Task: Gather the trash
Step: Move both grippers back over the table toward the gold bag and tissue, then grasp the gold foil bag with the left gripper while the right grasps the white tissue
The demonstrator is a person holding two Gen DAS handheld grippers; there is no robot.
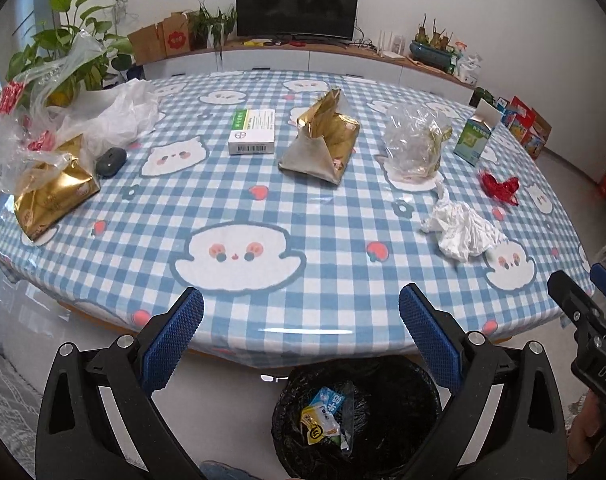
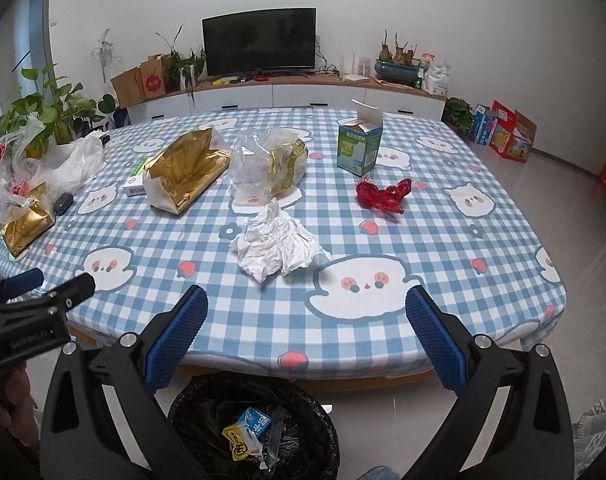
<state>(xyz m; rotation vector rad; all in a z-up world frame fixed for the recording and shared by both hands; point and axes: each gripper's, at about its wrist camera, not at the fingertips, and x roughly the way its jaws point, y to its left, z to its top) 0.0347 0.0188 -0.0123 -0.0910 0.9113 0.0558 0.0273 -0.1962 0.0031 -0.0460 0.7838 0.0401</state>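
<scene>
On the checked tablecloth (image 1: 263, 200) lie a crumpled white tissue (image 1: 461, 230) (image 2: 277, 246), a red wrapper (image 1: 499, 188) (image 2: 383, 196), a clear bag with gold inside (image 1: 417, 142) (image 2: 269, 164), a gold bag (image 1: 323, 140) (image 2: 187, 172), a white medicine box (image 1: 251, 131) (image 2: 137, 184), a green carton (image 1: 474, 136) (image 2: 359, 146) and a second gold bag (image 1: 51, 200) (image 2: 23, 224). A black-lined bin (image 1: 403, 392) (image 2: 303, 408) with a few wrappers stands on the floor before the table. My left gripper (image 1: 301, 322) and right gripper (image 2: 307, 320) are open and empty, over the near table edge above the bin.
Clear and white plastic bags (image 1: 83, 120) (image 2: 63, 164) and a dark grey mouse-like object (image 1: 111, 162) (image 2: 63, 203) lie at the far left. Plants, a TV and a long cabinet (image 1: 303, 60) stand behind. Boxes (image 2: 503, 132) sit on the floor at right.
</scene>
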